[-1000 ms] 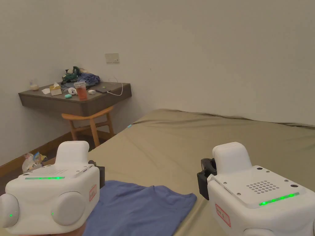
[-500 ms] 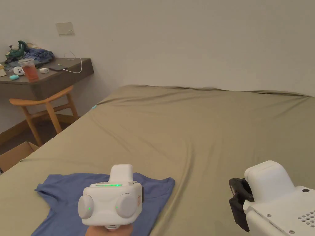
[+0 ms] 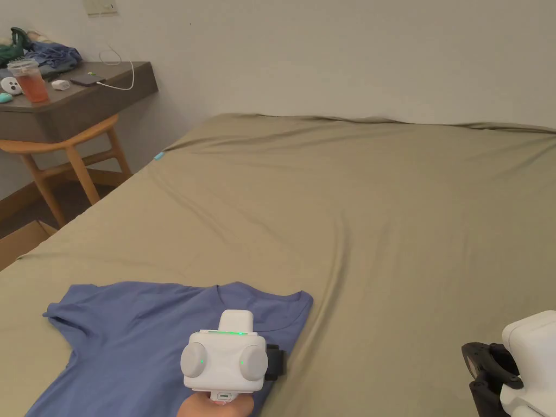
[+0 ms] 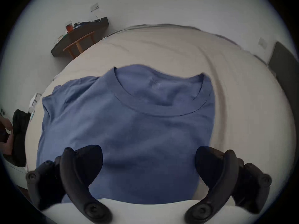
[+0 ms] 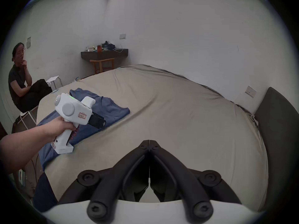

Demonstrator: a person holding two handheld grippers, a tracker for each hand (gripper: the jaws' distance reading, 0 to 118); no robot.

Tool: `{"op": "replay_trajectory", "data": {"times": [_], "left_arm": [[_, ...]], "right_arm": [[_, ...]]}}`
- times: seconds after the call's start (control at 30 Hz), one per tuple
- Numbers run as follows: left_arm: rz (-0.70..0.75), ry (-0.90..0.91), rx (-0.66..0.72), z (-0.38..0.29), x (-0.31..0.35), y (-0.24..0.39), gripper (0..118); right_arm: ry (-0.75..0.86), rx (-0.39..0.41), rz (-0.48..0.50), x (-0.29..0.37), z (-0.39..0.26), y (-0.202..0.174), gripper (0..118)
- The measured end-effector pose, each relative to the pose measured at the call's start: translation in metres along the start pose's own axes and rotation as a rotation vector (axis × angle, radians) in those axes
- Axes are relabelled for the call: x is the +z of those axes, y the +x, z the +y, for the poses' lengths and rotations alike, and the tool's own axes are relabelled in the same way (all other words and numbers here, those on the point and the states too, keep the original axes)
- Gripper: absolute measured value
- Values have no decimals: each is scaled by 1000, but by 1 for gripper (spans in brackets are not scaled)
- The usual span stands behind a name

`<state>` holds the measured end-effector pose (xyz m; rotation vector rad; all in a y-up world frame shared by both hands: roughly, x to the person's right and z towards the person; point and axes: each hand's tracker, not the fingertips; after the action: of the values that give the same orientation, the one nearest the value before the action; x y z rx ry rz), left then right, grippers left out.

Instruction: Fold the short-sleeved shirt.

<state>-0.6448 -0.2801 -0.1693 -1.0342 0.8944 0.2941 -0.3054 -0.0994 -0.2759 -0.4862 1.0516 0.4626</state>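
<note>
A blue short-sleeved shirt [image 3: 136,336] lies flat on the near left part of the olive bed [image 3: 353,217], collar toward the wall. One sleeve sticks out on its left; its right edge runs straight down from the collar [image 4: 161,111]. My left gripper [image 4: 147,151] hovers over the shirt's [image 4: 129,122] chest, jaws spread wide and holding nothing. In the head view the left gripper [image 3: 271,362] is above the shirt's right edge. My right gripper [image 5: 149,142] is shut and holds nothing, above bare sheet to the right of the shirt [image 5: 111,109]; it shows at the head view's bottom right [image 3: 486,374].
A wall-mounted desk [image 3: 81,100] with a cup [image 3: 32,84] and clutter, and a wooden chair [image 3: 65,152], stand left of the bed. A cardboard box [image 3: 19,244] is on the floor. A person [image 5: 19,80] sits beside the bed's left side. A dark headboard [image 5: 281,130] is at the right.
The head camera has tipped down and swung right. My left gripper has gone forward and down over the shirt. The right gripper has dropped toward the picture's bottom right corner.
</note>
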Motion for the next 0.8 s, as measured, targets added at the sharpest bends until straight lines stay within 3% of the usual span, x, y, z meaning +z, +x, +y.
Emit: {"op": "replay_trajectory", "data": {"times": [0.03,0.1,0.13,0.17,0.23,0.27,0.33,0.47,0.6,0.73,0.8], "left_arm": [[19,6,-17,-3,-9,3,118],[-40,33,100,-6,-8,-9,117],[-40,22,150,-6,-6,-15,105],[-24,33,217,-4,-4,-28,87],[-49,87,321,-2,2,-49,18],[-36,87,342,-2,3,-57,8],[-38,82,348,-2,-1,-70,8],[-166,95,493,-6,4,-83,8],[-326,173,770,-14,39,-115,7],[-325,285,703,-4,98,-124,7],[-310,367,717,5,139,-126,7]], "right_arm": [[-7,0,1,-2,-2,1,3],[-21,5,4,-4,-5,2,3],[-22,5,6,-3,-6,3,3],[-24,4,7,-3,-7,3,3],[-25,-1,9,-1,-8,4,3],[-24,-6,8,1,-8,5,3],[-19,-9,9,4,-8,5,3],[-5,-12,8,16,-8,4,3],[40,-42,-12,37,-6,9,3],[114,-106,-48,60,-1,24,3],[150,-110,-112,74,1,34,3]]}}
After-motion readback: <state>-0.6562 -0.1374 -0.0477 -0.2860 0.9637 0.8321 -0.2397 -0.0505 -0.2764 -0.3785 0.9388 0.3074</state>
